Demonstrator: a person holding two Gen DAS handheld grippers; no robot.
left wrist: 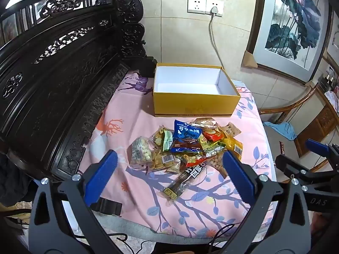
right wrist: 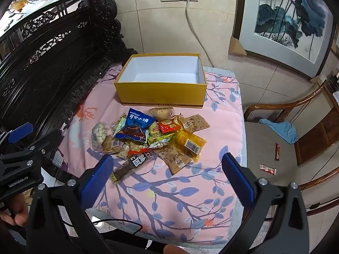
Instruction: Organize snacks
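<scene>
- The snacks [right wrist: 148,135] lie in one loose heap on the pink floral cloth [right wrist: 169,190] that covers the tabletop, just in front of the open yellow box [right wrist: 161,97], which stands empty behind them.
- My worry is the overlap: the blue packet [right wrist: 137,122] rests on top of several others, and the long dark bar [right wrist: 129,167] pokes out from under the pile towards me. If I close on one wrapper I may drag a neighbour along or pinch two at once.
- The film wrappers look slick and puffed, so I judge a shallow pinch could slip, and a hard one could crush the crisps or nuts inside.
- The cloth is soft; a low approach could catch a fold and pull the heap or the box askew.
- Two small packets already lie on the chair seat [right wrist: 275,148] at the right, so anything flicked off that edge could join them.
- The left gripper [left wrist: 169,165] hovers above the near side of the heap, fingers spread wide, holding and touching nothing.
- The right gripper [right wrist: 167,169] is likewise fully spread and empty, tilted down over the cloth in front of the pile.
- The two grippers sit close beside each other, so I could knock them together on one reach.
</scene>
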